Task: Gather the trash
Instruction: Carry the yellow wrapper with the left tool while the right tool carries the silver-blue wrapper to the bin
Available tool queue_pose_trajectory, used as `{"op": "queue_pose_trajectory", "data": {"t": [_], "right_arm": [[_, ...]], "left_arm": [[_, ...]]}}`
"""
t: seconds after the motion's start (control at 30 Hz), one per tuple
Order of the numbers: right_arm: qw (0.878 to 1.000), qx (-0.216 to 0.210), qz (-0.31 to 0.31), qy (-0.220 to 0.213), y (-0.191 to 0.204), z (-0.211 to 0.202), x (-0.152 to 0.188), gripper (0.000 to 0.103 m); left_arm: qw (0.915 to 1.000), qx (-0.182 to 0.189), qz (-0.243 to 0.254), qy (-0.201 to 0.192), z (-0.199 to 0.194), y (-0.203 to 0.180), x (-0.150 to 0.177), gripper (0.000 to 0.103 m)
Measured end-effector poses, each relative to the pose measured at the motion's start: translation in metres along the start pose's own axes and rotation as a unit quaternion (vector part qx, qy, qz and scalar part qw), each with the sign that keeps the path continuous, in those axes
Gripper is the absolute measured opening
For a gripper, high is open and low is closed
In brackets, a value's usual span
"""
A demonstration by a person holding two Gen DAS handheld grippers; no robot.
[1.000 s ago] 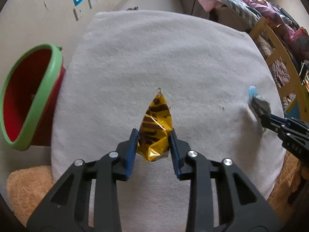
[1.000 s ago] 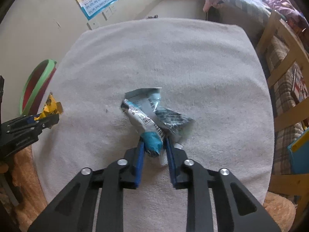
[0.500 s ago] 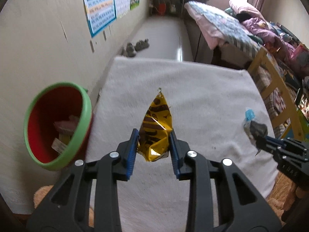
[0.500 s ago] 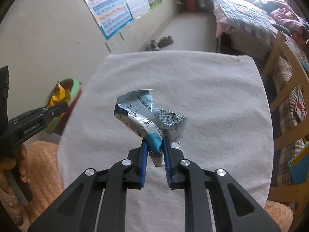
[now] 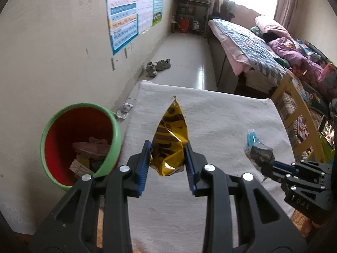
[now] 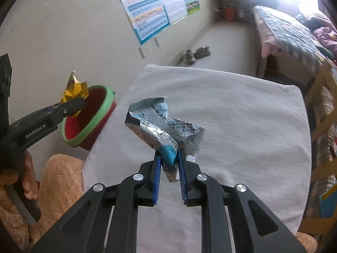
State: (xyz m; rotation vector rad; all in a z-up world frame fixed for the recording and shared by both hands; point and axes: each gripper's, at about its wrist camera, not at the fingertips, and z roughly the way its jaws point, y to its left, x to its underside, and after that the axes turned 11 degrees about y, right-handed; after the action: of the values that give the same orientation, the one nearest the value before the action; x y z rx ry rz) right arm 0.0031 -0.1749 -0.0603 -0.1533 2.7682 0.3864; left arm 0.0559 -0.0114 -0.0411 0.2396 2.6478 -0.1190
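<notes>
A: Where's the green-rimmed red plastic bin [image 5: 80,141]?
B: At nine o'clock from the left gripper [image 5: 167,164], clamped on the crumpled yellow foil wrapper [image 5: 170,141], tip at twelve. Left's nearer.
A: And the right gripper [image 6: 169,164]?
B: Pinching the silver-blue foil packet [image 6: 162,126], over the white cloth [image 6: 231,116].

Yellow wrapper [image 5: 170,141] base hidden between left gripper [image 5: 168,164] pads; bin [image 5: 113,130] contents partly masked by its rim; wall posters [image 6: 147,6] print illegible; silver-blue wrapper [image 6: 164,126] text too small
</notes>
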Motion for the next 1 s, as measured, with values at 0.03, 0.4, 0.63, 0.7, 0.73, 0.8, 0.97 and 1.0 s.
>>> {"op": "queue_pose_trajectory", "data": {"t": [0.03,0.4,0.63,0.7,0.73,0.8,0.97,1.0], "right_arm": [[1.0,-0.001,-0.005,0.002,0.004,0.002,-0.001,0.016],[0.998,-0.008,-0.051,0.021,0.048,0.02,-0.016,0.017],[0.997,-0.016,-0.073,0.037,0.07,0.033,-0.022,0.017],[0.996,-0.017,-0.081,0.038,0.077,0.036,-0.026,0.017],[0.996,-0.017,-0.085,0.039,0.08,0.037,-0.027,0.017],[0.995,-0.02,-0.094,0.04,0.09,0.04,-0.032,0.017],[0.992,-0.031,-0.111,0.043,0.111,0.051,-0.048,0.018],[0.992,-0.035,-0.113,0.045,0.116,0.054,-0.053,0.018]], "left_arm": [[1.0,-0.002,-0.004,0.0,0.0,0.003,0.001,0.03],[0.9985,-0.025,-0.048,0.0,0.001,0.052,0.013,0.03],[0.9969,-0.036,-0.07,0.005,0.003,0.077,0.02,0.03],[0.9962,-0.04,-0.078,0.007,0.005,0.084,0.022,0.03],[0.9956,-0.042,-0.084,0.008,0.006,0.089,0.023,0.03],[0.9947,-0.046,-0.091,0.01,0.006,0.096,0.026,0.03],[0.9907,-0.059,-0.121,0.021,0.013,0.123,0.031,0.03],[0.9896,-0.062,-0.128,0.024,0.014,0.13,0.033,0.03]]}}
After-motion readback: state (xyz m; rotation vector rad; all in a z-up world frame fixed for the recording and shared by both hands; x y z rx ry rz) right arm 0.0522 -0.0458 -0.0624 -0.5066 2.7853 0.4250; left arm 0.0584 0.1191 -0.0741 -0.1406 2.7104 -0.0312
